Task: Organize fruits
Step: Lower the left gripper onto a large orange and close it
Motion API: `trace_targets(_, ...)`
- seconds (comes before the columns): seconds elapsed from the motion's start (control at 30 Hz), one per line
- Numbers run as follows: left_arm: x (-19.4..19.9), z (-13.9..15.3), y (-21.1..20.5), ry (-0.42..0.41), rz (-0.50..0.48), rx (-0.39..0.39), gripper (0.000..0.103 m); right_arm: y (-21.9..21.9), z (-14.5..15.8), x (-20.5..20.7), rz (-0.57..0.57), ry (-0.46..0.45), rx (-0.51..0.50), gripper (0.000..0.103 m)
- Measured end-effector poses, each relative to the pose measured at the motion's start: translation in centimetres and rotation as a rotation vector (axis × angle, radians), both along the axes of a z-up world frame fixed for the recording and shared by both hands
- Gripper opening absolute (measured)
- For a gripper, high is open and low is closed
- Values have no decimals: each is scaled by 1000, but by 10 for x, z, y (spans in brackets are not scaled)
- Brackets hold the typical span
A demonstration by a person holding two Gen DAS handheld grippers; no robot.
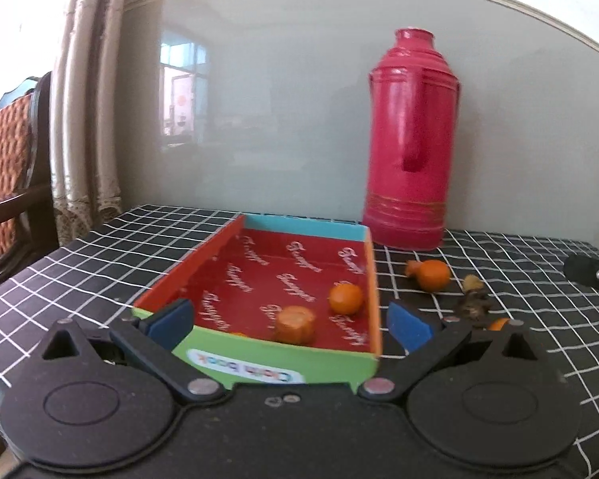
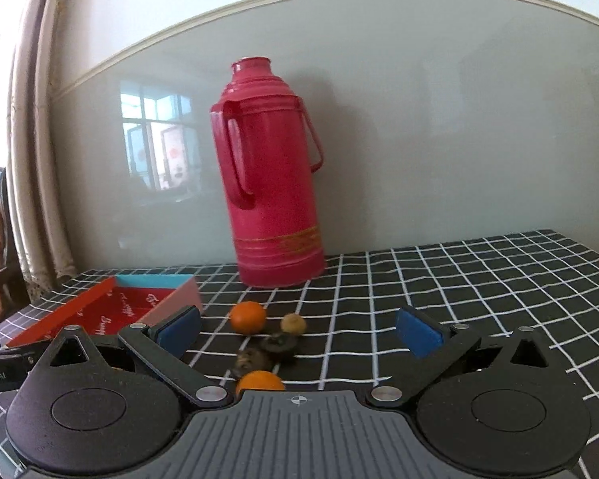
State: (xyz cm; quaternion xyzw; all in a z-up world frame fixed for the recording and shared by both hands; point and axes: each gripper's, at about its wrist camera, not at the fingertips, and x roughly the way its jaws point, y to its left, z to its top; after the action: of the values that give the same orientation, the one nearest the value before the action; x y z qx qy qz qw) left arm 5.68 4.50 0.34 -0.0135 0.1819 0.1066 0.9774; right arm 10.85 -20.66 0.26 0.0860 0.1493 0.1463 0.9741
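A shallow cardboard box [image 1: 259, 353] with a red printed floor lies on the checked cloth. It holds an orange fruit [image 1: 346, 298] and a tan-orange fruit [image 1: 294, 324]. My left gripper [image 1: 289, 321] is open, its blue pads either side of the box's near end. On the cloth right of the box lie an orange [image 1: 432, 275], a small yellowish fruit [image 1: 472, 282] and dark dried fruits [image 1: 472, 306]. My right gripper [image 2: 297, 331] is open above these: the orange [image 2: 248, 317], the yellowish fruit [image 2: 293, 323], dark pieces [image 2: 278, 344] and a nearer orange [image 2: 259, 381].
A tall red thermos flask [image 1: 409, 139] stands at the back against the grey wall; it also shows in the right wrist view [image 2: 269, 183]. The box [image 2: 112, 303] lies left of the right gripper. A chair and curtain stand at the left table edge.
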Motion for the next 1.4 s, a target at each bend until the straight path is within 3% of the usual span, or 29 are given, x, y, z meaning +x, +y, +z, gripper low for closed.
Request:
trace_targets(0.63, 18, -8, -57, -4, -150, -18, 97, -35, -6, 1, -75, 27, -46, 103)
trace_targets(0.9, 36, -20, -97, 26, -198, 50, 97, -59, -12, 2, -120, 56, -72, 103)
trace_targets(1.1, 52, -29, -116, 61, -231, 49, 97, -90, -20, 2, -180, 82, -87, 103)
trace_targets(1.3, 65, -37, -135, 98, -270, 34, 87, -117, -29, 17, -265, 136, -96, 103)
trace_targets(1.4, 73, -41, -141, 125, -272, 12, 78, -125, -32, 18, -266, 150, -77, 103)
